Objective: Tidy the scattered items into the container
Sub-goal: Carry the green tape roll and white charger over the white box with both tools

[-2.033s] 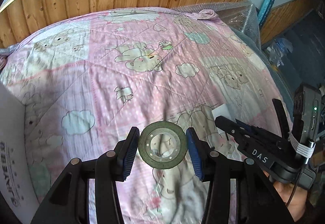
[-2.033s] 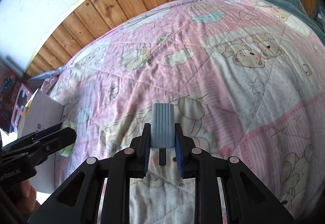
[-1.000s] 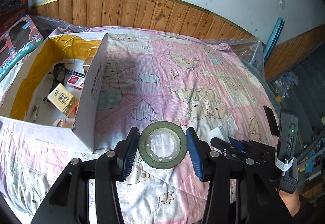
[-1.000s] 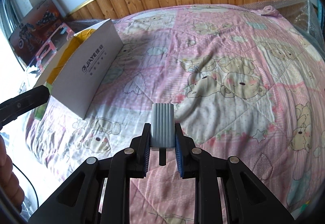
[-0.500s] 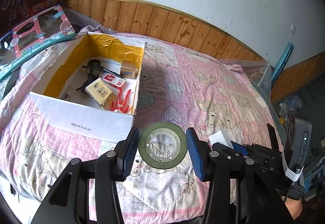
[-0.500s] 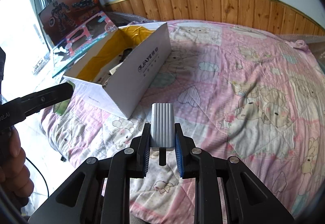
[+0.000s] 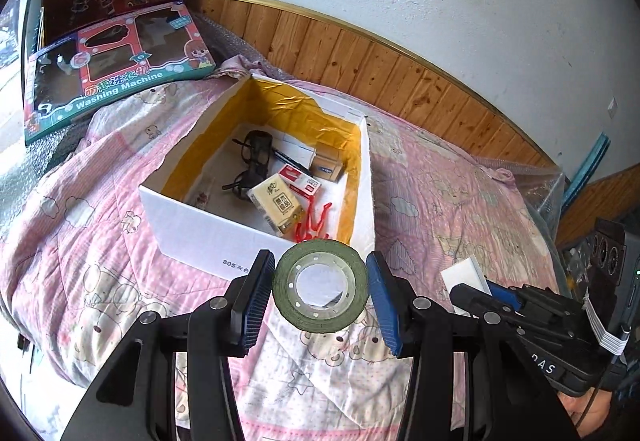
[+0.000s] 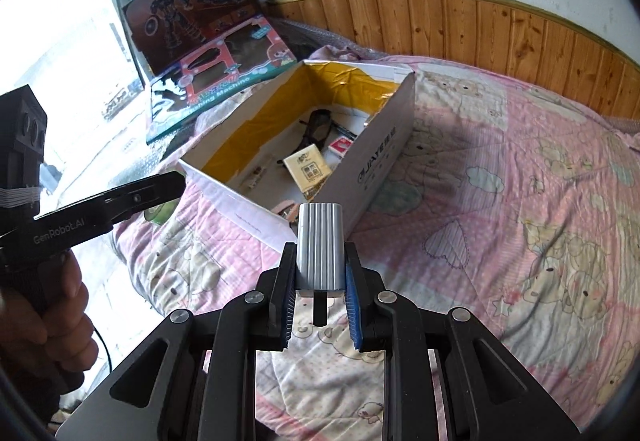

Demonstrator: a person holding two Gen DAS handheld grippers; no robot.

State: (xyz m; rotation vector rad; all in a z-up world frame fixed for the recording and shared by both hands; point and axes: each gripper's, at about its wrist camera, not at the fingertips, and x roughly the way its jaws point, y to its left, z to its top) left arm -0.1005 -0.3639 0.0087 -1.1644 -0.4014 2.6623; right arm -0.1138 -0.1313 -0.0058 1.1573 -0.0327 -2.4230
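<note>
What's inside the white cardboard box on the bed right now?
Inside the cardboard box: black glasses, a yellow packet, a red-and-white packet, a small brown carton and something red. The near wall hides the nearest floor strip.

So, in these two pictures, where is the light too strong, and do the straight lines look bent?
Right wrist view: the window side at the left is blown out to white, while the cardboard box throws a soft shadow onto the quilt. Left wrist view: lighting is more even, only the far left edge is washed out. Both views: fisheye bends the wood panelling into an arc, and the corners go black.
</note>
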